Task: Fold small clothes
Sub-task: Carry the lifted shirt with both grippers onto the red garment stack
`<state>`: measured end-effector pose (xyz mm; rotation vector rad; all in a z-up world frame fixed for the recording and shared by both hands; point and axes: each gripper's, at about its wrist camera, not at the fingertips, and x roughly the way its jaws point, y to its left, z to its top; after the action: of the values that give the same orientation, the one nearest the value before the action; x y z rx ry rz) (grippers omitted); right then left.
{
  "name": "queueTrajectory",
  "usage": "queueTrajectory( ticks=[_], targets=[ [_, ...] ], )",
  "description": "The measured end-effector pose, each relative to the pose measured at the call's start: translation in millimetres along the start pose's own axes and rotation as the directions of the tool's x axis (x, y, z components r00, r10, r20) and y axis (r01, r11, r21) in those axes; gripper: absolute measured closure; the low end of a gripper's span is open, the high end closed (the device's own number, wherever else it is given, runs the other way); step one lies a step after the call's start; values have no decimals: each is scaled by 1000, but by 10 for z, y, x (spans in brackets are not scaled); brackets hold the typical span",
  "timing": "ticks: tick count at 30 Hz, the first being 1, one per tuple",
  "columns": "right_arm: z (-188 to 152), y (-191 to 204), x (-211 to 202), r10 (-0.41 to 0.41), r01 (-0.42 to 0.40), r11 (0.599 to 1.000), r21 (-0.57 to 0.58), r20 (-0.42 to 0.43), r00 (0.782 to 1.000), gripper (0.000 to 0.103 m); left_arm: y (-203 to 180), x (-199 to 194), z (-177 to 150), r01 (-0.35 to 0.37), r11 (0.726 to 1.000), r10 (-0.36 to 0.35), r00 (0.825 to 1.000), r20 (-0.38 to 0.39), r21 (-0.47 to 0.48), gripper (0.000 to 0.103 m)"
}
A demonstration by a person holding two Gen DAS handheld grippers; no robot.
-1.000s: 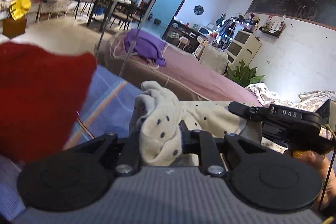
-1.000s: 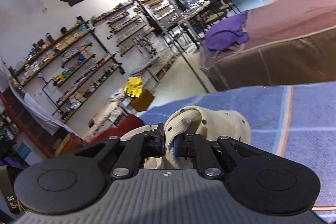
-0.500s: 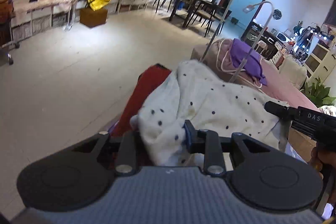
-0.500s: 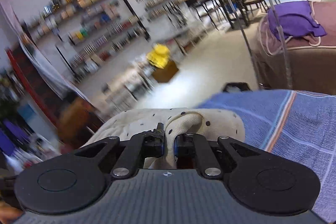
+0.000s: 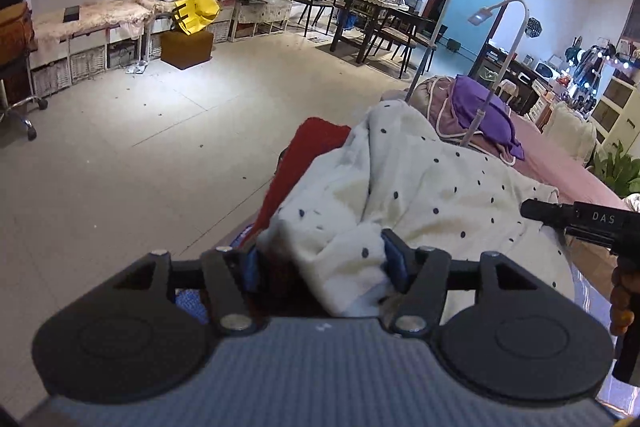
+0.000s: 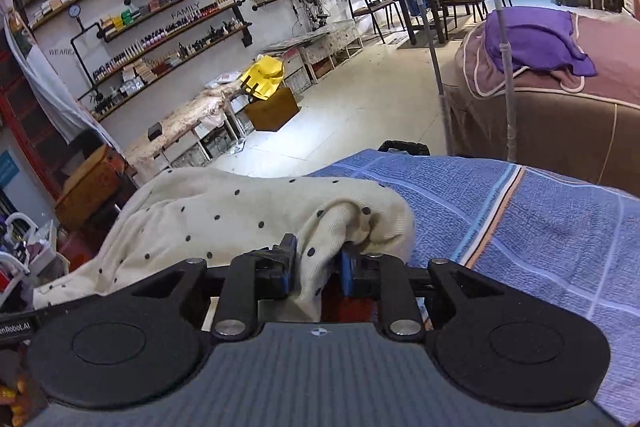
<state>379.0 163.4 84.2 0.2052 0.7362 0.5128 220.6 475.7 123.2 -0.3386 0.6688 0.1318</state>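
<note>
A cream garment with dark dots (image 5: pixel 420 195) lies in a heap on the blue striped towel (image 6: pixel 520 219), partly covering a red cloth (image 5: pixel 296 171). My left gripper (image 5: pixel 322 263) is at its near left corner. Its jaws are opening wide; the fabric rests against the right pad only, with a gap at the left pad. My right gripper (image 6: pixel 316 267) is at the other near corner, also opening, with a loose fold of the cream garment (image 6: pixel 240 211) between its pads. In the left wrist view the right gripper's body (image 5: pixel 580 219) shows at the right edge, held by a hand (image 5: pixel 622 303).
The towel's edge drops to bare floor (image 5: pixel 140 147) on the left. Two thin lamp poles (image 6: pixel 506 87) stand behind the towel, in front of a brown bed with a purple cloth (image 6: pixel 532 39). Shelves, a bench and a yellow bag (image 5: pixel 196 13) line the far wall.
Both grippers swung left carrying the cream garment and laid it over the red cloth. Both pairs of jaws, clamped on fabric before, have spread apart, the left more than the right.
</note>
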Motion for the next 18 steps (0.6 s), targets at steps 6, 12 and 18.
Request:
queueTrajectory(
  ticks=[6, 12, 18],
  targets=[
    [60, -52, -8, -118, 117, 993, 22, 40, 992, 37, -144, -42, 57, -33, 999, 33, 999, -3, 42, 42],
    [23, 219, -242, -153, 171, 976, -137, 133, 979, 37, -113, -23, 108, -72, 996, 73, 997, -16, 59, 23],
    [-145, 395, -415, -41, 42, 945, -325, 10, 999, 27, -74, -368, 71, -256, 939, 246, 967, 70, 229, 0]
  ],
)
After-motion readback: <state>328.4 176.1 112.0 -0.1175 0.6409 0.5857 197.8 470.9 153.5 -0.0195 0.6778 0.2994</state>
